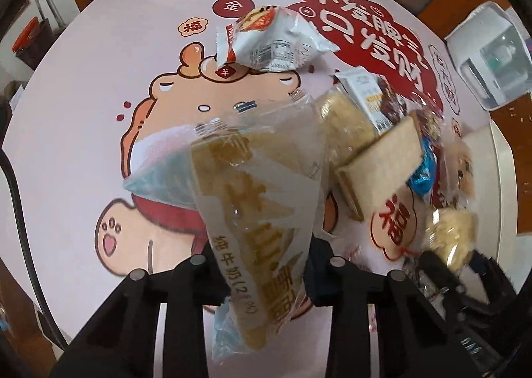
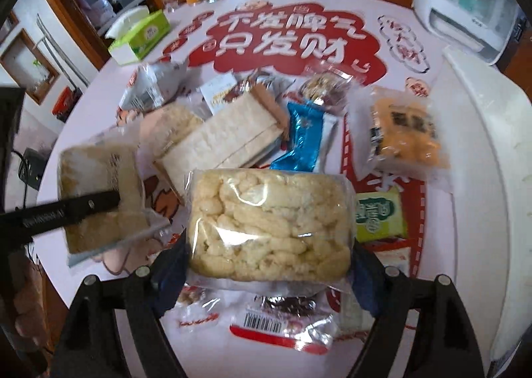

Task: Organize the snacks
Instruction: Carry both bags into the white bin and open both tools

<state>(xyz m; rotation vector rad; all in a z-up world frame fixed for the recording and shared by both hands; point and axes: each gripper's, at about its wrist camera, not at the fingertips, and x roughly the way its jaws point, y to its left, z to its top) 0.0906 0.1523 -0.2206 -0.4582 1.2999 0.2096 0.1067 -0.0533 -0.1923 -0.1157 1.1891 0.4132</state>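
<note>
My left gripper is shut on a clear-wrapped triangular toast packet with yellow characters, held above the round cartoon-printed table. That packet and a left finger also show at the left of the right wrist view. My right gripper is shut on a clear bag of pale puffed sticks, its blue pads pressing both ends. The bag appears at the lower right of the left wrist view. Both packets hang clear of the snack pile.
Loose snacks lie mid-table: sliced white bread, a blue wrapper, an orange cake pack, a green packet, a white-and-red bag. A green tissue box, bottles, a white appliance and a white tray ring the edge.
</note>
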